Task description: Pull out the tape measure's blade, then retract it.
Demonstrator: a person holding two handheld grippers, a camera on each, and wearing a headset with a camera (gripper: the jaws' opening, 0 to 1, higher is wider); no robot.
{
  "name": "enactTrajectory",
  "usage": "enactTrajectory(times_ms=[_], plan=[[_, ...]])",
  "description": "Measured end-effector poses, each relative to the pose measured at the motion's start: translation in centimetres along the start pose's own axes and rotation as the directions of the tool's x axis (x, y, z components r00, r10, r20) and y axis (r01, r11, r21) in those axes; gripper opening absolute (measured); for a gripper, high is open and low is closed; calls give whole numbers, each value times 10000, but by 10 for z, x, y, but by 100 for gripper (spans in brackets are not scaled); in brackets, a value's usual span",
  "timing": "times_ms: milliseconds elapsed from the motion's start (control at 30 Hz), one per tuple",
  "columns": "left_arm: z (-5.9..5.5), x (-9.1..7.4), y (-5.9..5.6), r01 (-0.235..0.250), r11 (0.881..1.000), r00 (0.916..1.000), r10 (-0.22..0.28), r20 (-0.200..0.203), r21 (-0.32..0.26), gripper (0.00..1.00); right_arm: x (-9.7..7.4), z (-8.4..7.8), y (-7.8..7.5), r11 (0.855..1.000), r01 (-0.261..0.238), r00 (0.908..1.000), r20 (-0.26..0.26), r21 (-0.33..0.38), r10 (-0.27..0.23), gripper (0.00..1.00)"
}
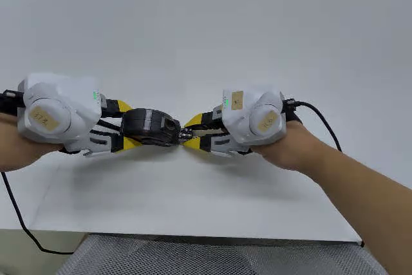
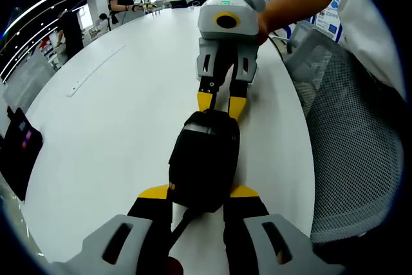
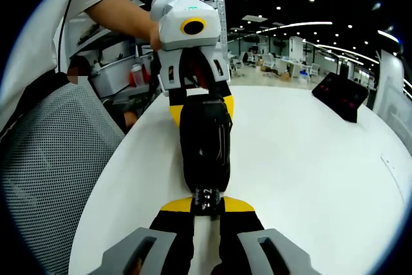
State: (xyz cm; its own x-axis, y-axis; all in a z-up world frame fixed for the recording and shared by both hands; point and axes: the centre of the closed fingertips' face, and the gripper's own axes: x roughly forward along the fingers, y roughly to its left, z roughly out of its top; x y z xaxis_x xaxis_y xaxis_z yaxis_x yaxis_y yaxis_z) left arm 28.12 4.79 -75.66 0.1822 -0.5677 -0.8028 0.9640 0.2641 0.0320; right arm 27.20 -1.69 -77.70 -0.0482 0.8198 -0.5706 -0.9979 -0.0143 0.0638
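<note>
The left gripper (image 2: pixel 199 191) is clamping the tape (image 2: pixel 205 152) across its flanks, jaws spread to its width, near the table's (image 1: pixel 206 37) front edge. The right gripper (image 3: pixel 206 205) is pinching the blade tip (image 3: pixel 207 195), jaws nearly together. The tape is probably hard, dense and slick, so it is wanting firm side pressure. The blade tip is probably thin, springy and sharp-edged, so it is asking for a square grip.

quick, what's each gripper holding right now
left gripper: shut on the tape measure, gripping its black case.
right gripper: shut on the blade tip, hardly pulled out.
</note>
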Motion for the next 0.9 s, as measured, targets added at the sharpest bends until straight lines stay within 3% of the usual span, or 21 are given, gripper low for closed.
enactTrajectory(times_ms=[900], plan=[[0,0,0,-8,9999,10000,8,-41,-100,25,-32,-18,-1,9999,98,9988,-485,-88,-103,11]])
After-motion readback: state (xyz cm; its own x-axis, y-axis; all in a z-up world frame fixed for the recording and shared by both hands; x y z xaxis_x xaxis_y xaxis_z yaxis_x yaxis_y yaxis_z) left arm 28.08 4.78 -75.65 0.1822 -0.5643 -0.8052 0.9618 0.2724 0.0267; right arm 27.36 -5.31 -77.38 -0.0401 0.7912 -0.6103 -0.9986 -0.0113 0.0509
